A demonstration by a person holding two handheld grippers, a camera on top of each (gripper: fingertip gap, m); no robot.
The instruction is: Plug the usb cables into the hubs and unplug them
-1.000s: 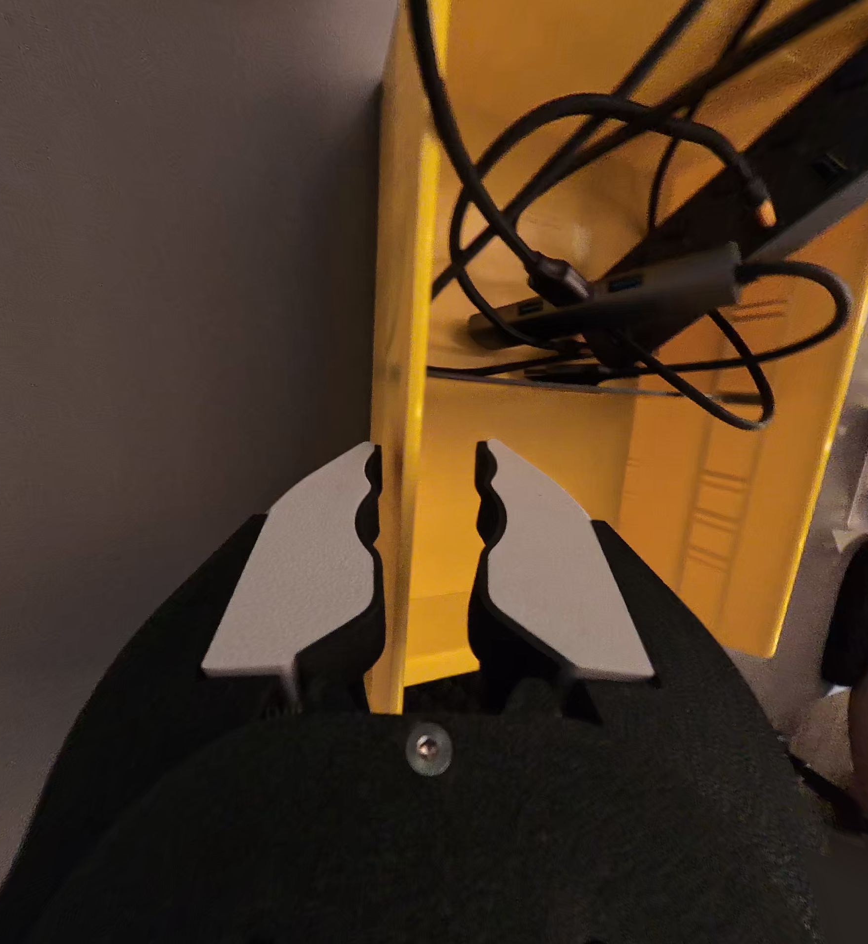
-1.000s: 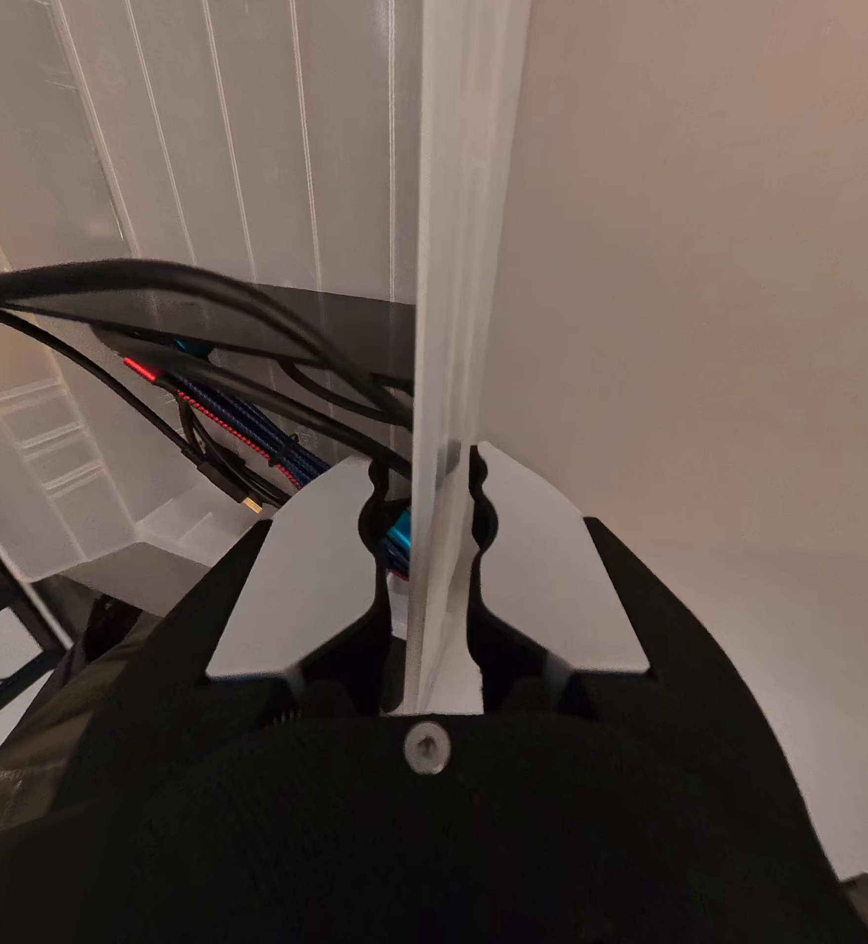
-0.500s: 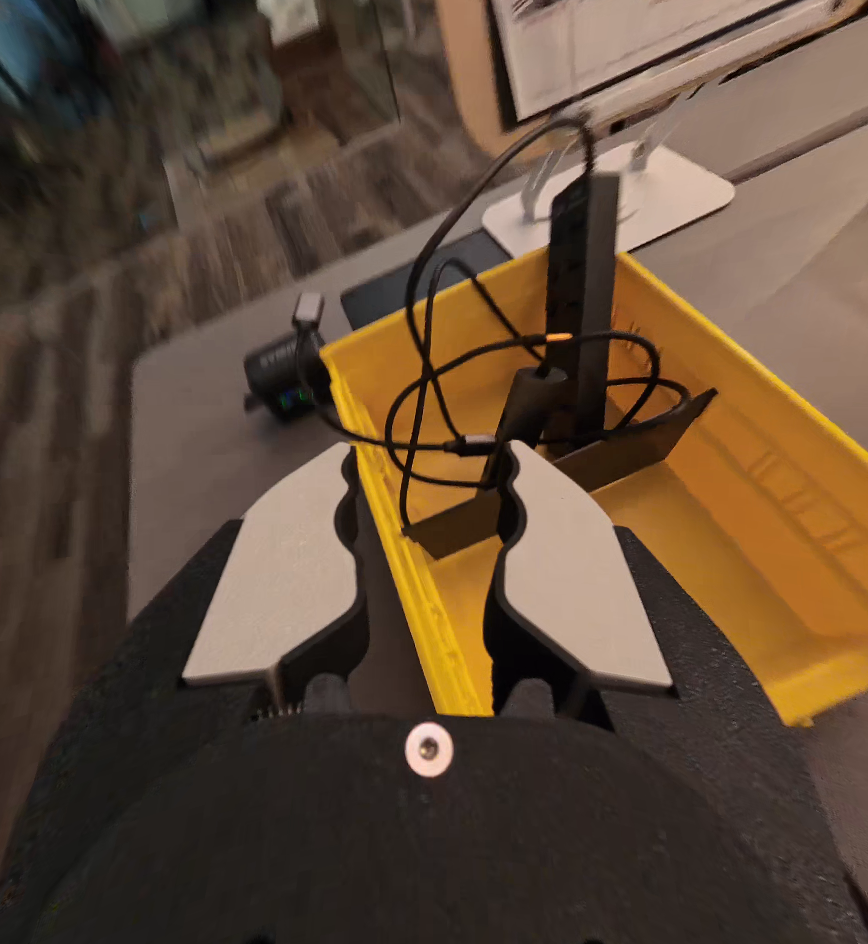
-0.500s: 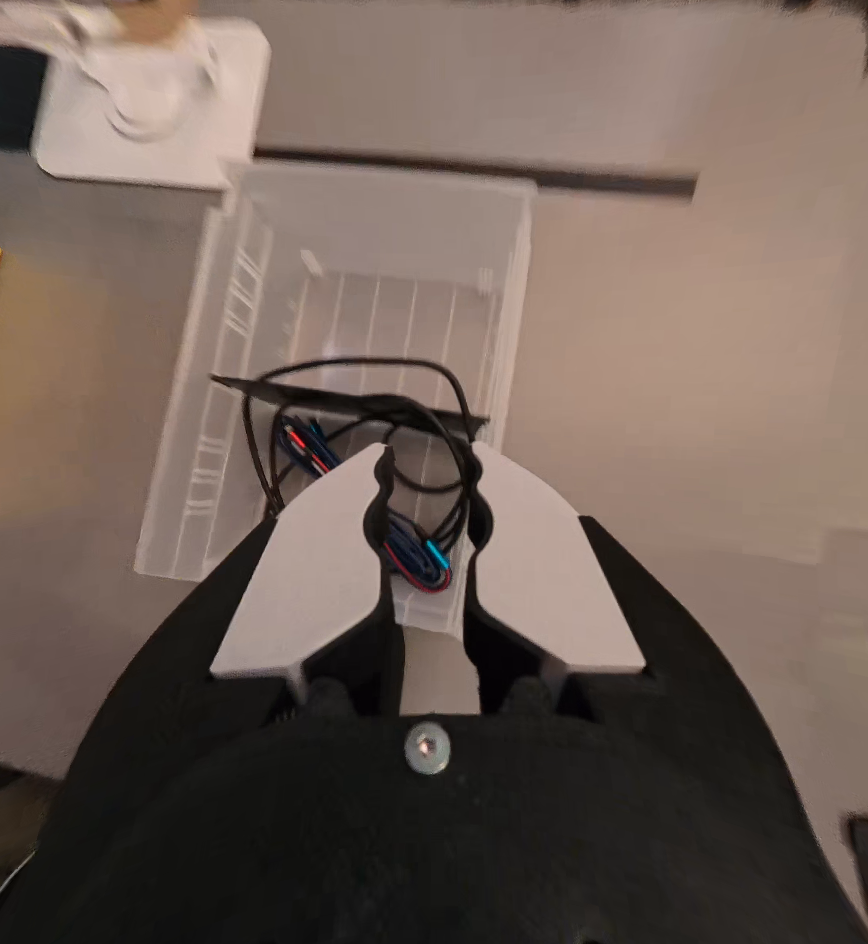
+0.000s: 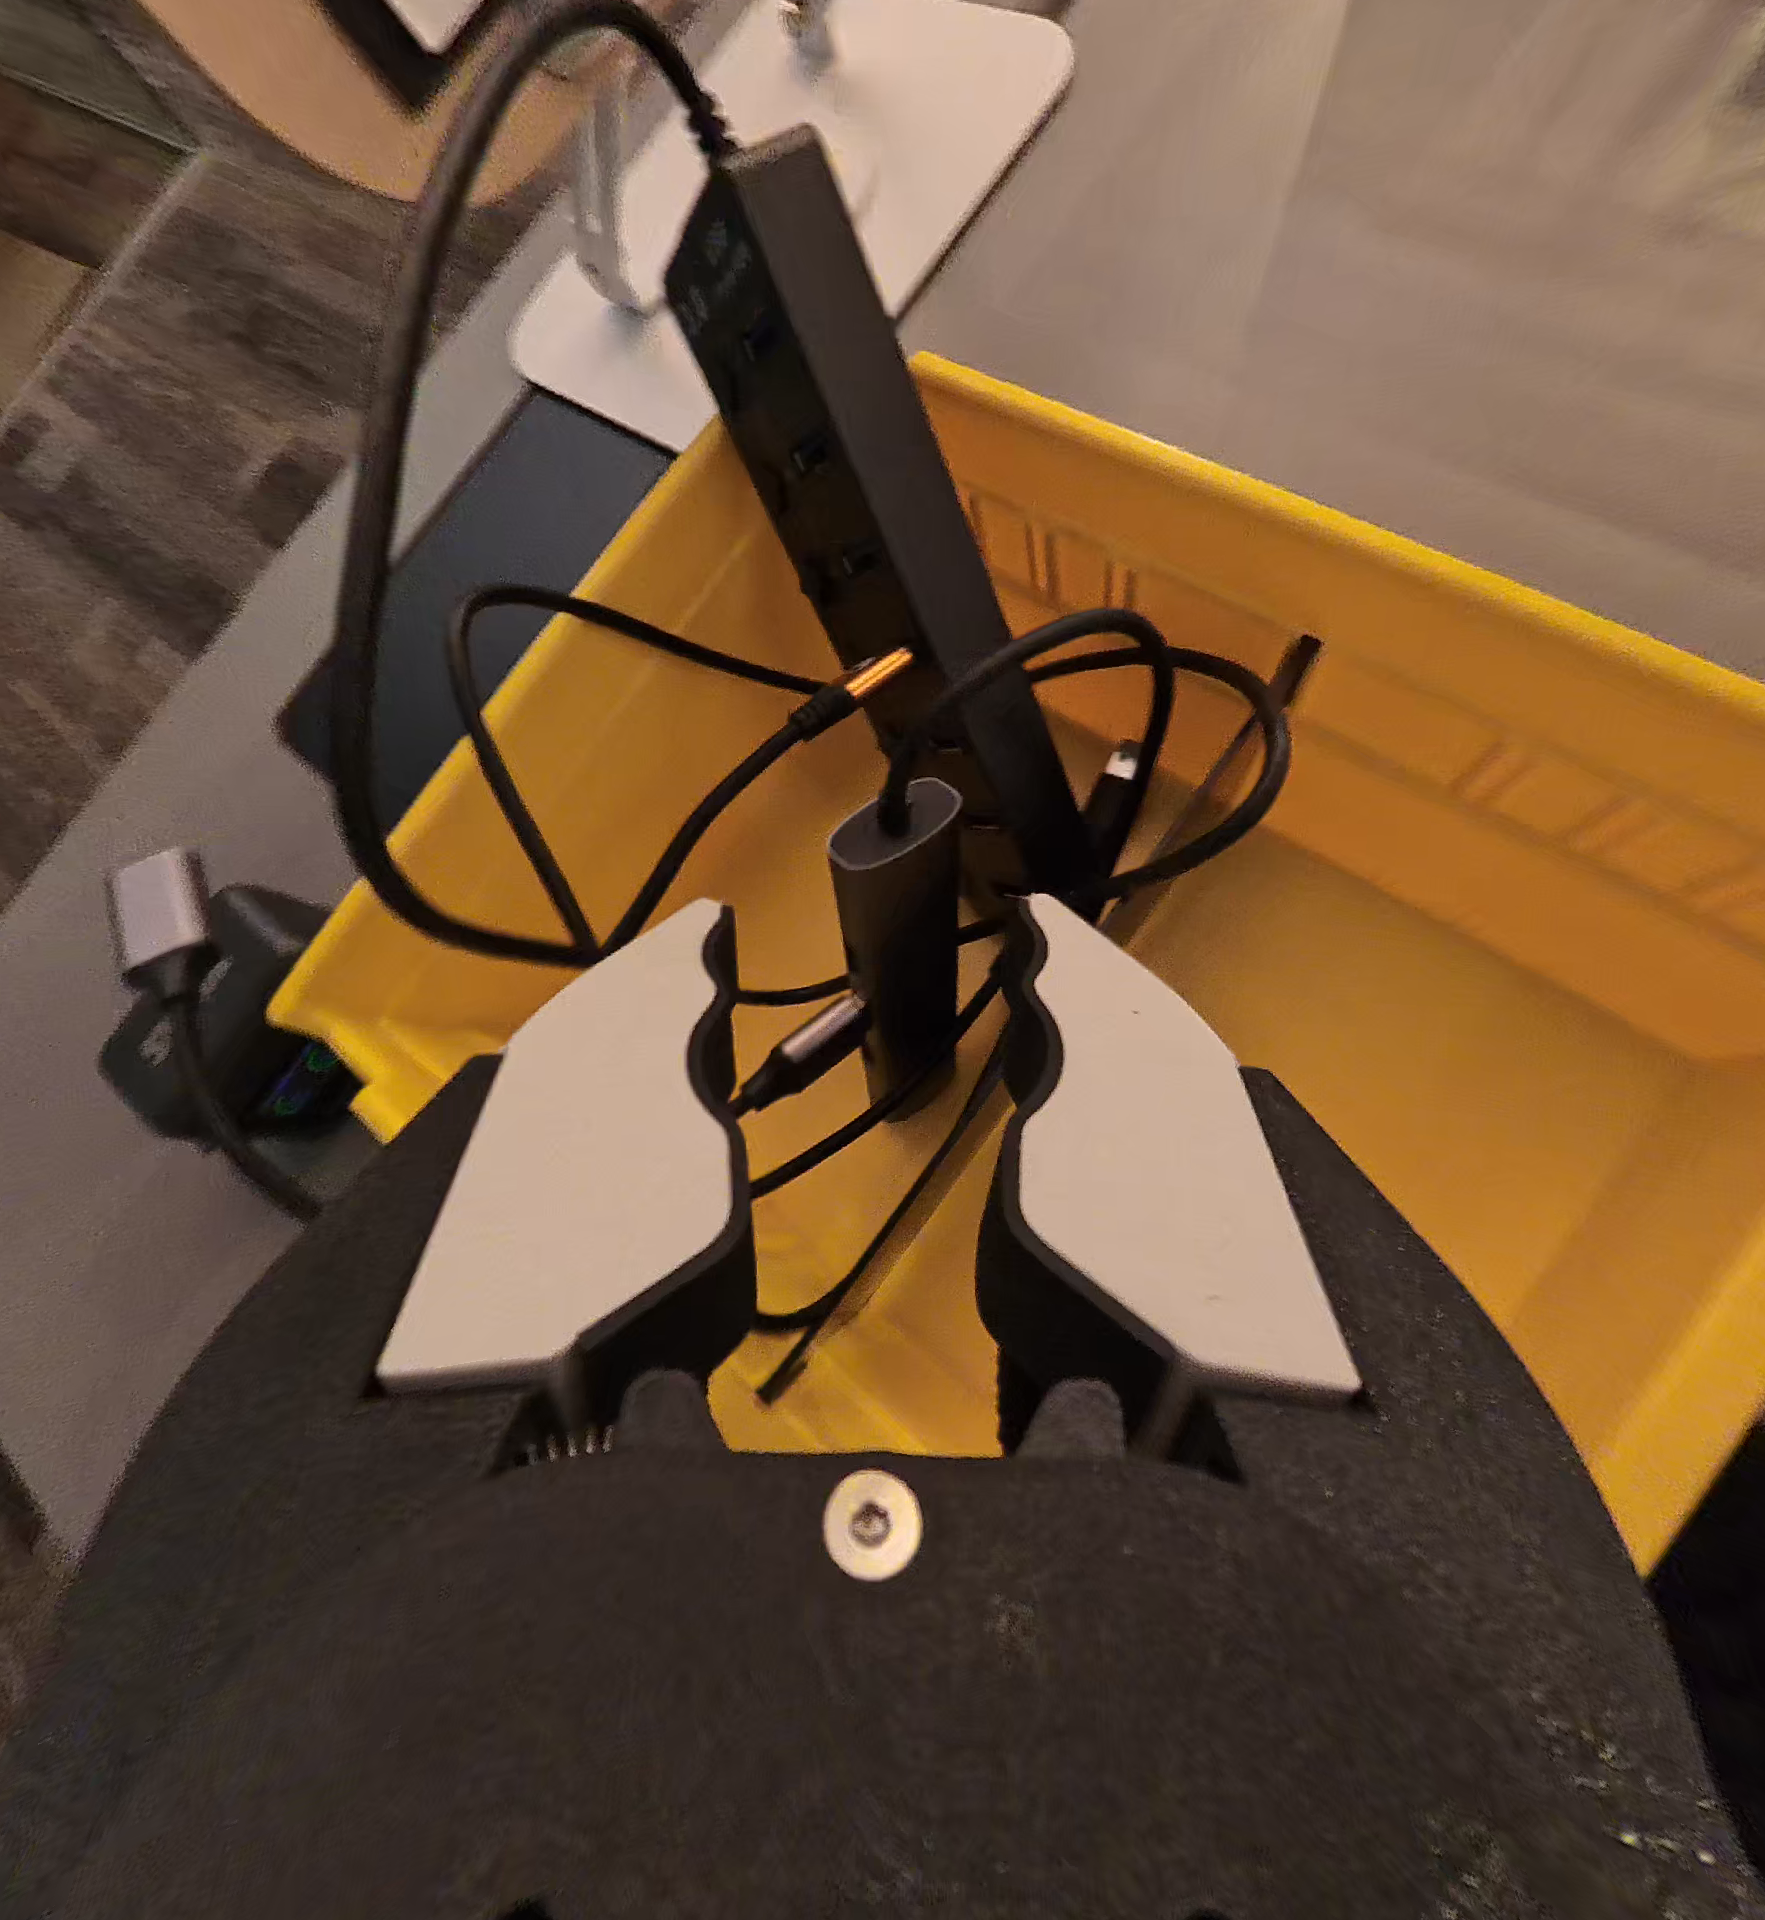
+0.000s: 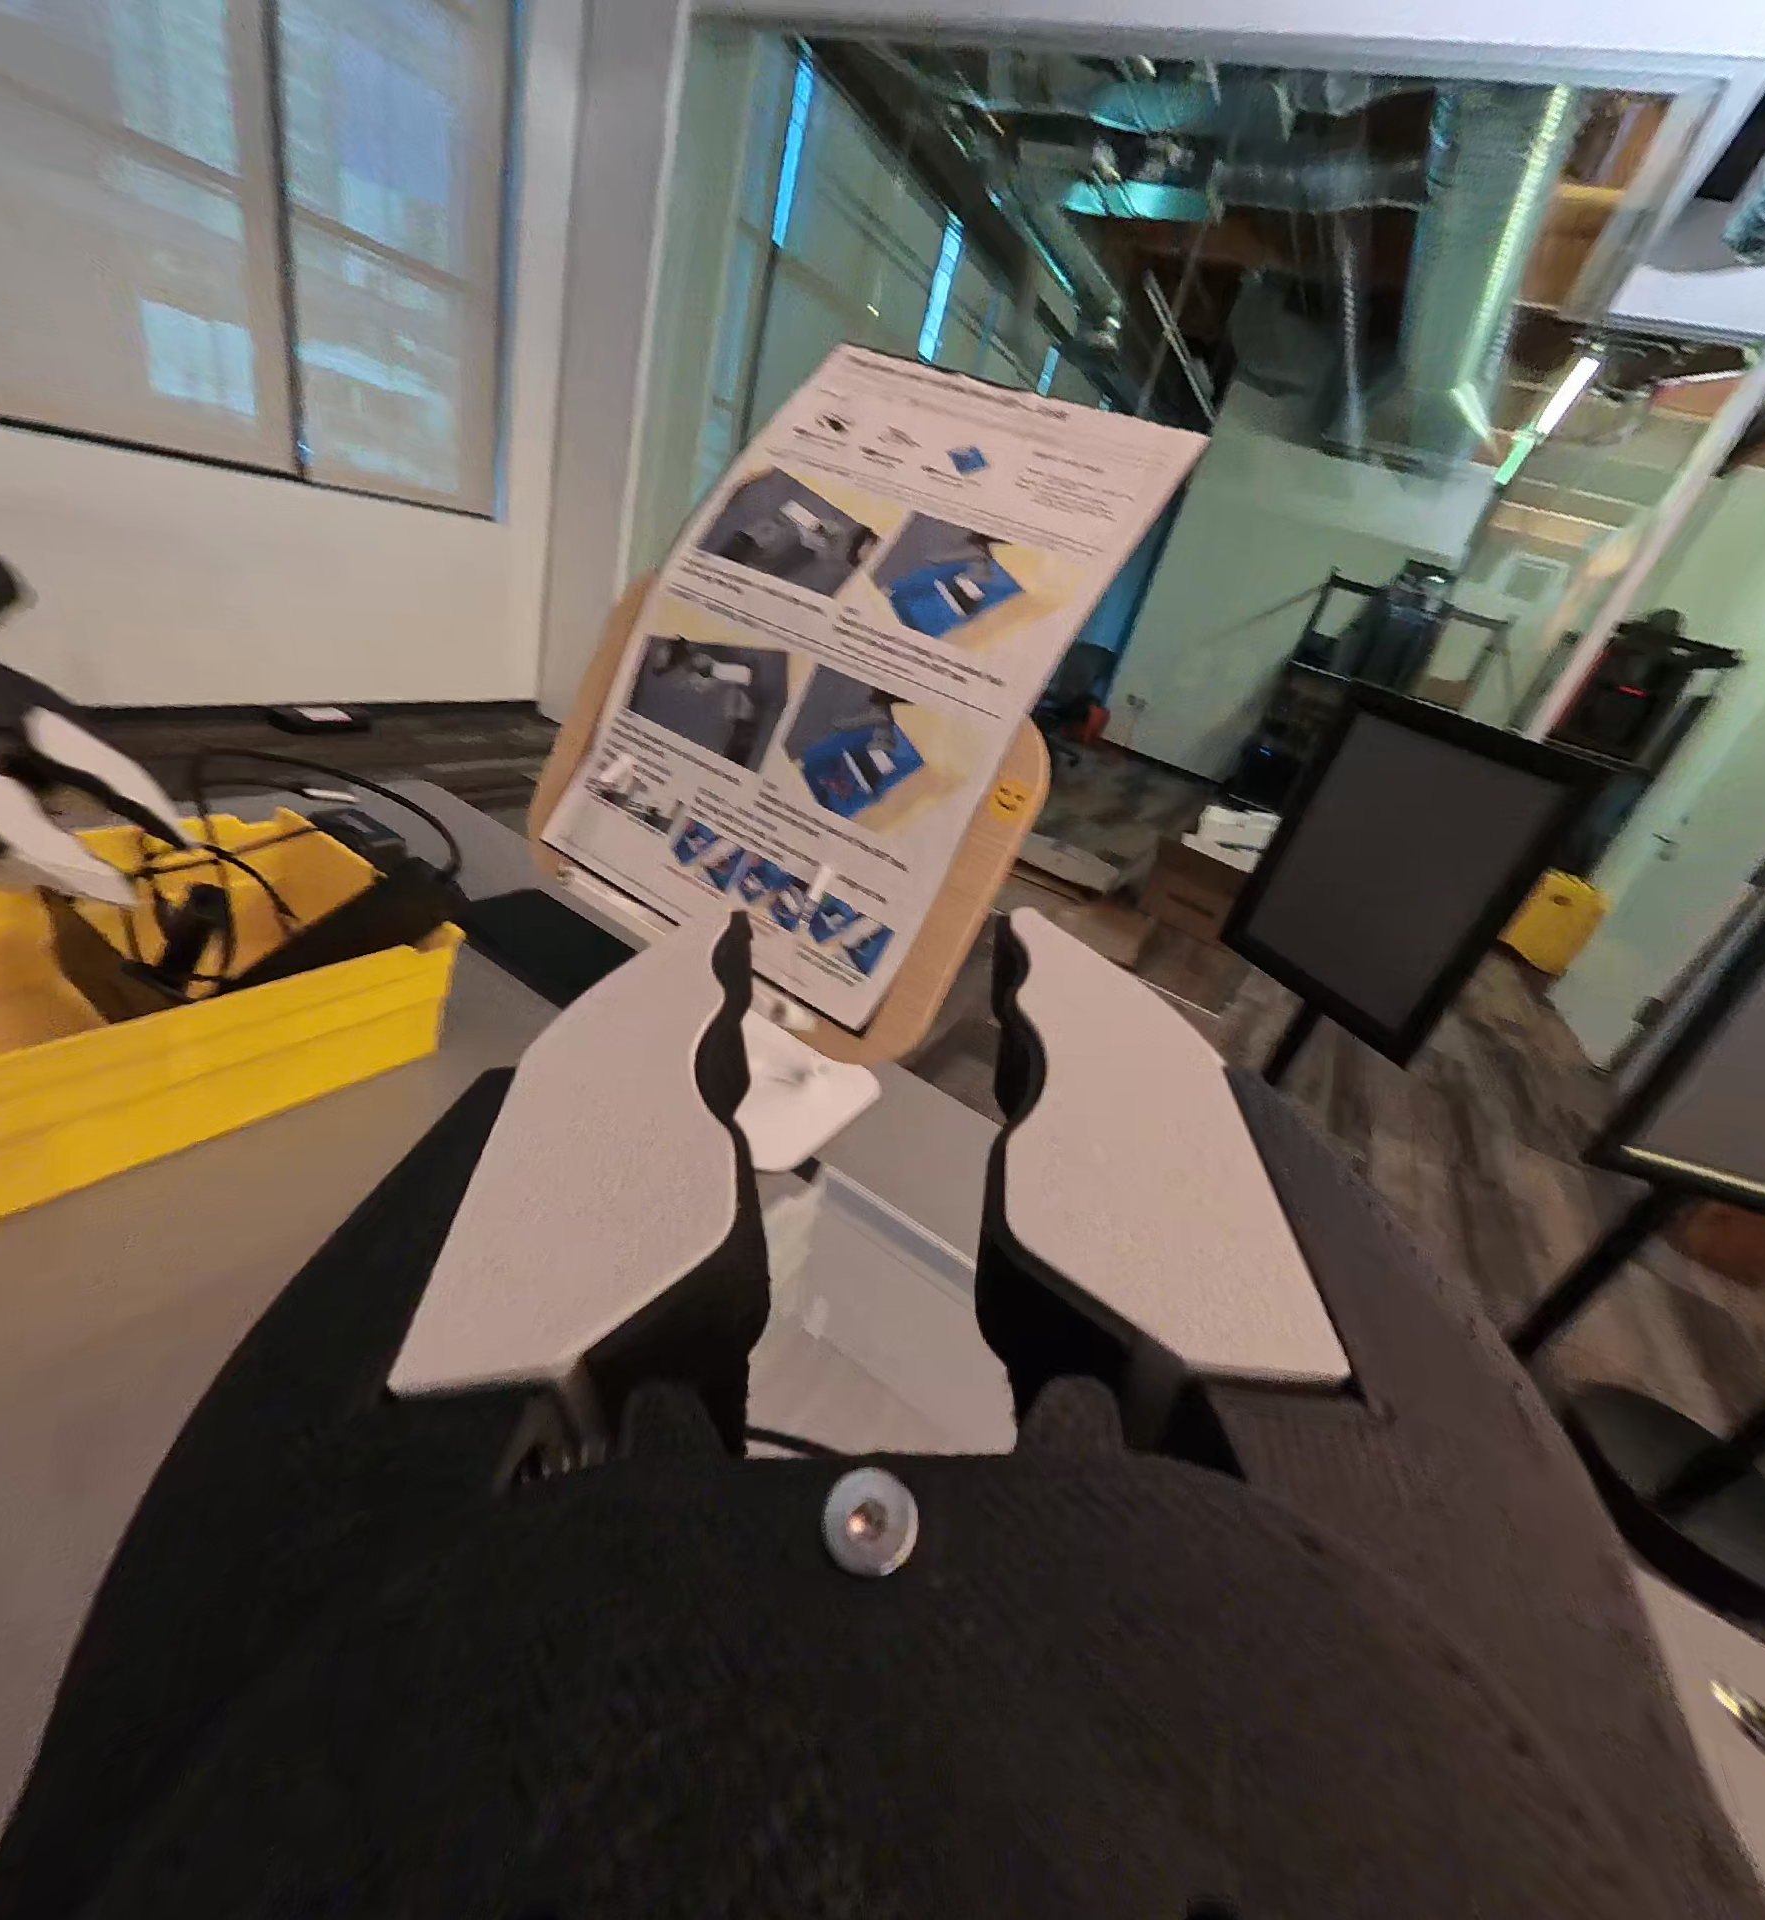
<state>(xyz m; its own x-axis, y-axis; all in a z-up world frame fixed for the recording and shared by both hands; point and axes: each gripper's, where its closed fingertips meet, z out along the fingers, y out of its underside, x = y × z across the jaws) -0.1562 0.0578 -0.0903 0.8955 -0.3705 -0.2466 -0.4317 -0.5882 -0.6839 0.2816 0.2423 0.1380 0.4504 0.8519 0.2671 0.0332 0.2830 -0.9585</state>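
Left tongs (image 5: pixel 873 925) open, empty, over yellow bin (image 5: pixel 1480 1091) on grey counter (image 5: pixel 1377 260). In bin: long black hub (image 5: pixel 857 468) propped upright, small grey hub (image 5: pixel 893 935) beside it between tong tips, tangled black cables (image 5: pixel 504 790), gold plug (image 5: pixel 878 675) at long hub. Right tongs (image 6: pixel 867 935) open, empty, well apart from bin, facing instruction sheet (image 6: pixel 857 665)

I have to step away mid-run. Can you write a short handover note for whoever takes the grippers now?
Left gripper: open, empty, over the yellow bin, with the small grey hub between its fingertips.
Right gripper: open, empty, aimed at the instruction sheet.
Long black hub leans upright in the bin amid tangled cables.
Orange-tipped plug hangs free. Plugging and unplugging remain.
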